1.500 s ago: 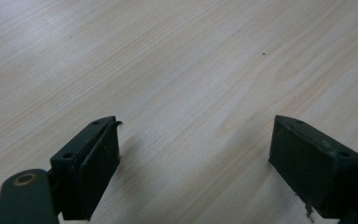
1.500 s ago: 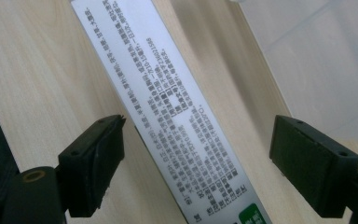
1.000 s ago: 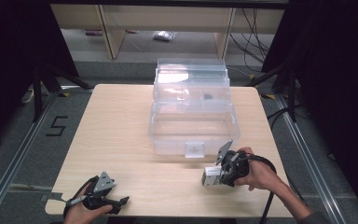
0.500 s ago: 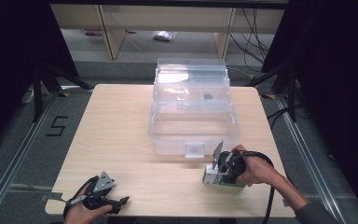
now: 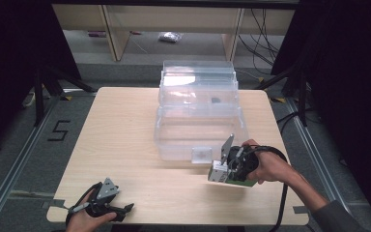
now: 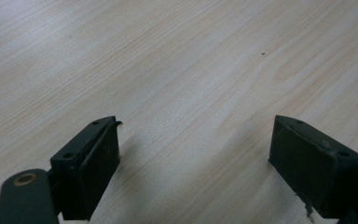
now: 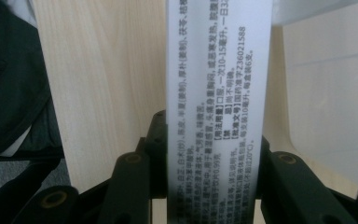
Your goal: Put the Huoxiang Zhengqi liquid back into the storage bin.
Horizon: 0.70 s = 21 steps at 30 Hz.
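My right gripper (image 5: 224, 170) is shut on a white medicine box (image 5: 217, 172) with a green side, held just above the table's front right, close in front of the clear bin. In the right gripper view the box's (image 7: 216, 93) printed white face stands upright between the two black jaws, clamped at its lower end by my right gripper (image 7: 212, 186). My left gripper (image 5: 124, 210) rests on the table's front left corner in a hand. In the left gripper view my left gripper (image 6: 193, 154) is open, with bare wood between its jaws.
A clear plastic bin with a stepped lid section (image 5: 198, 121) stands at the middle and back of the wooden table (image 5: 121, 130); a small dark item lies inside it. A cable trails from the right hand off the front edge.
The right hand has shifted and turned slightly with the box, staying in front of the bin. The left gripper has not moved.
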Tool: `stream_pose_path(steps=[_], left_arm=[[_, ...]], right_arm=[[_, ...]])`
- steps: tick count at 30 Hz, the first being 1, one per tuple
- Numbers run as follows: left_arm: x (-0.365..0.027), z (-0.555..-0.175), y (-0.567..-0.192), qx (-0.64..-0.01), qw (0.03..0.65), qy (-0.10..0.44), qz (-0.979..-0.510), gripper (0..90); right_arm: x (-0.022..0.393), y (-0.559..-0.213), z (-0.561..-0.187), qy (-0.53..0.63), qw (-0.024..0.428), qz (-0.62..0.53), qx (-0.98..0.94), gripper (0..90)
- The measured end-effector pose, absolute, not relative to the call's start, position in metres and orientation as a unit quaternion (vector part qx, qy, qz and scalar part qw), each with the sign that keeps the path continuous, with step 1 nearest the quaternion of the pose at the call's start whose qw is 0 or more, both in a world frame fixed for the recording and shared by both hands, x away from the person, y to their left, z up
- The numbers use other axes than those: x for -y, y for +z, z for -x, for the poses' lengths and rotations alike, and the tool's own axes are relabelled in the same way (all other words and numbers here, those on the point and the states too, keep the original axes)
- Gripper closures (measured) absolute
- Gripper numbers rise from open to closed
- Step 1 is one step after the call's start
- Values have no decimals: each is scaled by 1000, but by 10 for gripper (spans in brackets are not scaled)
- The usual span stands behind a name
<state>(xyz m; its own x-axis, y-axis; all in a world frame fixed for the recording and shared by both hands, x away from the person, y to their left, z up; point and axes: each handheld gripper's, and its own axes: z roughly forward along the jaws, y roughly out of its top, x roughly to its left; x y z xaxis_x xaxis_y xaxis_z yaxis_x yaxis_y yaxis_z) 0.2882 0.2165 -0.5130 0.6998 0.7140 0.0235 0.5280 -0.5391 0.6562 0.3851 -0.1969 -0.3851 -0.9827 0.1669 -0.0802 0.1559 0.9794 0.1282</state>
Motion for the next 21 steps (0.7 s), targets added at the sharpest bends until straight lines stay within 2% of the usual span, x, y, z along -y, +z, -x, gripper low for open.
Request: stream_pose_path(steps=[21], left_arm=[[-216, -288, -513, -360, 318, 145, -865, 154]], right_arm=[[177, -313, -410, 88, 87, -55, -991, 652]])
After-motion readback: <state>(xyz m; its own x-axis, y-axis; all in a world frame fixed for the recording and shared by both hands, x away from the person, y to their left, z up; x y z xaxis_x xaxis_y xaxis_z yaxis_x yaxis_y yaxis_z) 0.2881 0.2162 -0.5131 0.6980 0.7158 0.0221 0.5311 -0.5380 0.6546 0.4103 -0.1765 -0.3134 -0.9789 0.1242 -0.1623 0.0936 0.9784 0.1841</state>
